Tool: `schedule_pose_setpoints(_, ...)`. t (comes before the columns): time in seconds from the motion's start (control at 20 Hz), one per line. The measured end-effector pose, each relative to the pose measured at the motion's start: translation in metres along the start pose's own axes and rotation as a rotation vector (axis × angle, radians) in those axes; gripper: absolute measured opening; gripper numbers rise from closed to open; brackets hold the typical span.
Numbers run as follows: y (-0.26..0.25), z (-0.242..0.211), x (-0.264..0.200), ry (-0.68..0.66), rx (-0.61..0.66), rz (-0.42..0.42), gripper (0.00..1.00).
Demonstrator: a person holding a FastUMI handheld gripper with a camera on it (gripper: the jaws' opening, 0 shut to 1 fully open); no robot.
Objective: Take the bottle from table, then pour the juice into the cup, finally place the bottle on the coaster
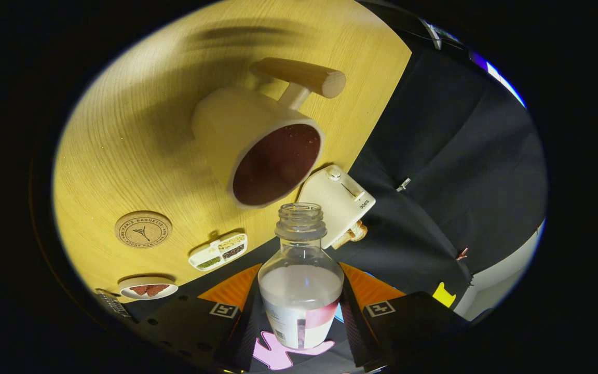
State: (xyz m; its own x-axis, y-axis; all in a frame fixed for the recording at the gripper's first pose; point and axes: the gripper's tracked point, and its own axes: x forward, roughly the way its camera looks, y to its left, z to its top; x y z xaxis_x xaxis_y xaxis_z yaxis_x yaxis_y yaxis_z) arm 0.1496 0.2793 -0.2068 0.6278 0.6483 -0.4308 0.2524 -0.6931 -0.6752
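gripper (pixel 301 311) clamps bottle (pixel 300 280), mouth seemingly near cup (pixel 265 150) rim.

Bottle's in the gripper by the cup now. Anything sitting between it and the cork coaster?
Nothing visible does. The gripper is shut on the bottle, whose mouth is by the cup. Bare table runs from the cup to the coaster; the compartment tray lies beside that path.

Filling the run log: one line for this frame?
phase: pour | gripper: shut on bottle | bottle mouth near cup rim | coaster: bare

Tool (pixel 301 311) tilted, both fingers (pixel 249 311) clamped on bottle (pixel 301 291).
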Motion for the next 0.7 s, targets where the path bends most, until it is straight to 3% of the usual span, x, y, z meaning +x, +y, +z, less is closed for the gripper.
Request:
schedule_pose_setpoints(0.5, -0.009, -0.001, -0.012, 0.023, 0.036, 0.002, 0.73)
schedule_pose_setpoints(0.7, -0.016, -0.008, -0.025, 0.041, 0.143, -0.017, 0.73)
